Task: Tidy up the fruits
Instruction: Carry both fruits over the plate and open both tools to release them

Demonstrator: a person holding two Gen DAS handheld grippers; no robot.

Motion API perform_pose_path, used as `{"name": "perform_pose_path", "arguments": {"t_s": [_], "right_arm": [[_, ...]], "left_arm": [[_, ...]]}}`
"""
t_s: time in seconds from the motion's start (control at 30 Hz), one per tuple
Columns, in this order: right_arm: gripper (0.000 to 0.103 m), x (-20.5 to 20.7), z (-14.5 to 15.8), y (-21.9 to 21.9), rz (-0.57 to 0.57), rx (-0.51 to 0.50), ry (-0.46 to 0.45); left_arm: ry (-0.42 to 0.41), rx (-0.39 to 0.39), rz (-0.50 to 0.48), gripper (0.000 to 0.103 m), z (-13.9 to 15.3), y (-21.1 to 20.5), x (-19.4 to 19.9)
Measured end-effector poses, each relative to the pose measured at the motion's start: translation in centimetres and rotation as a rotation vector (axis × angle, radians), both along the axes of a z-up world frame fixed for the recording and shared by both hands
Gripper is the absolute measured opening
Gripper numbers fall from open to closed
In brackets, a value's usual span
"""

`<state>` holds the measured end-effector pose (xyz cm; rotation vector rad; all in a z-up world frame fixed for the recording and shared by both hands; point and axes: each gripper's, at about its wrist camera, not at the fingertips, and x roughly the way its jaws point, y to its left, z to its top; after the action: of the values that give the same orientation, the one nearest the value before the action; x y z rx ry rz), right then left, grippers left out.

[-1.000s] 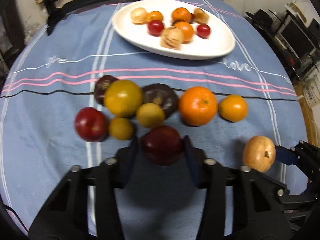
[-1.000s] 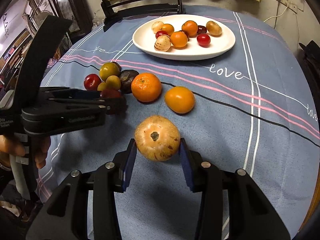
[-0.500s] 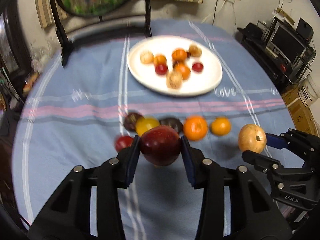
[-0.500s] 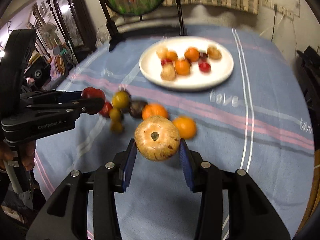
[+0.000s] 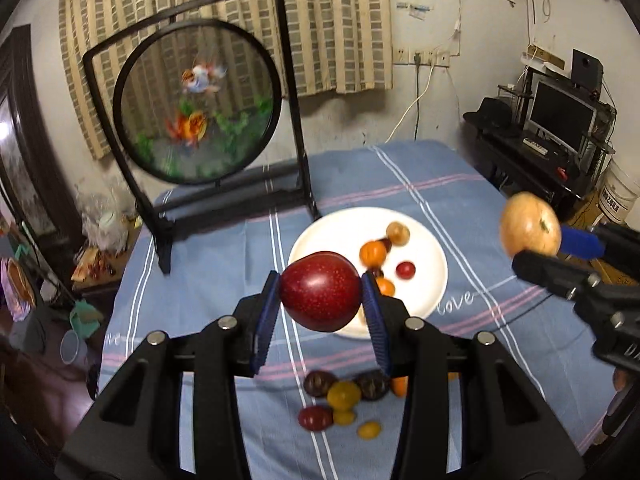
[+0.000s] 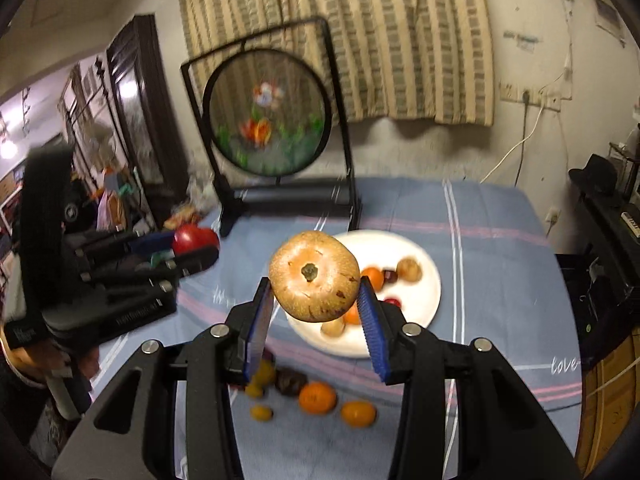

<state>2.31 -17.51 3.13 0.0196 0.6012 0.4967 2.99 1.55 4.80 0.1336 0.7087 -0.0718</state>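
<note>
Care was needed: left gripper [image 5: 320, 300] clamped a round dark-red plum [image 5: 319, 291], right gripper [image 6: 314, 304] pinched a speckled tan-brown round fruit [image 6: 314, 275], each best lowered gently onto bare patches of the white oval plate [image 5: 434, 280].

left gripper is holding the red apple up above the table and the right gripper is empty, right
Not quite. The left gripper does hold the red apple aloft, but the right gripper is not empty: the right wrist view shows it clamped on a tan round fruit.

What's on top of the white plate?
On the white plate lie small fruits: an orange one, a red one, a tan one. The held red apple hides the plate's left part.
</note>
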Motion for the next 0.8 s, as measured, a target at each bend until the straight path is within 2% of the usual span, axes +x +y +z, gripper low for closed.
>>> {"name": "perform_pose_path", "arguments": {"t_s": [0.17, 0.8], "right_arm": [[0.043, 1.4, 0.7, -0.3, -0.037, 0.004, -0.015], [0.043, 5.8, -4.2, -0.1, -0.083, -0.02, 0.089]], "left_arm": [[0.003, 0.005, -0.013, 0.041, -0.5, -0.5, 1.9], [0.093, 0.016, -0.042, 0.041, -5.5, -0.7, 7.6]]}}
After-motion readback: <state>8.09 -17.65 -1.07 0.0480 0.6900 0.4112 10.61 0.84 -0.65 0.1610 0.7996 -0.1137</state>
